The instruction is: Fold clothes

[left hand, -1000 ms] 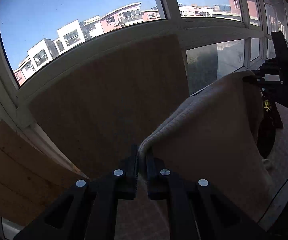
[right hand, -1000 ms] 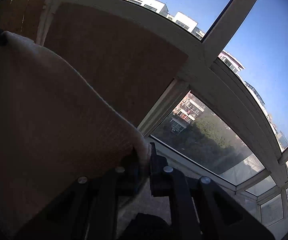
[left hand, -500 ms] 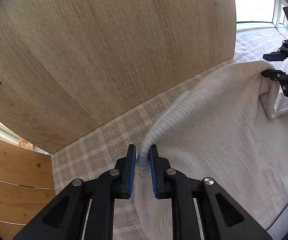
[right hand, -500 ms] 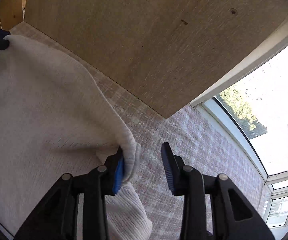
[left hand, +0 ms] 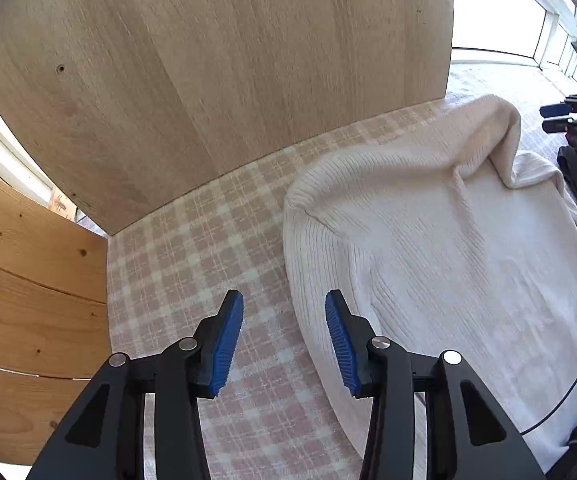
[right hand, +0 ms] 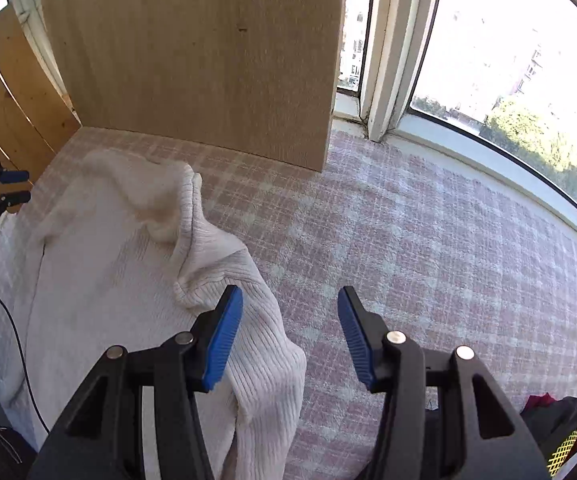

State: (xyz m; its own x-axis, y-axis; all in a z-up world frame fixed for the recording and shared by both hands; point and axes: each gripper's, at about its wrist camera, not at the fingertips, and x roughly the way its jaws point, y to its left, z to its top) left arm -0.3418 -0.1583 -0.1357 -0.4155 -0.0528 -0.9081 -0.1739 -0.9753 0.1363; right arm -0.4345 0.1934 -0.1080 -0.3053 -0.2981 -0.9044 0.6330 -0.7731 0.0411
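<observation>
A cream ribbed knit sweater (left hand: pixel 440 232) lies on a pink checked cloth (left hand: pixel 192 272), with its far corners rumpled up. My left gripper (left hand: pixel 284 336) is open and empty, just left of the sweater's near edge. My right gripper (right hand: pixel 290 332) is open and empty, its left finger over the sweater's (right hand: pixel 104 264) right edge. Each gripper shows small in the other's view: the right one (left hand: pixel 564 118), the left one (right hand: pixel 4 186).
A tall wooden board (left hand: pixel 208 64) stands upright behind the cloth, with wooden slats (left hand: pixel 28 300) to the left. Windows (right hand: pixel 488 60) run along the far right. A thin black cable (left hand: pixel 568 392) crosses the sweater's near side. A dark garment (right hand: pixel 556 428) lies at bottom right.
Both grippers came down from holding the sweater up against the window, laid it on the cloth and opened. The right let go first, then the left; both have drawn back.
</observation>
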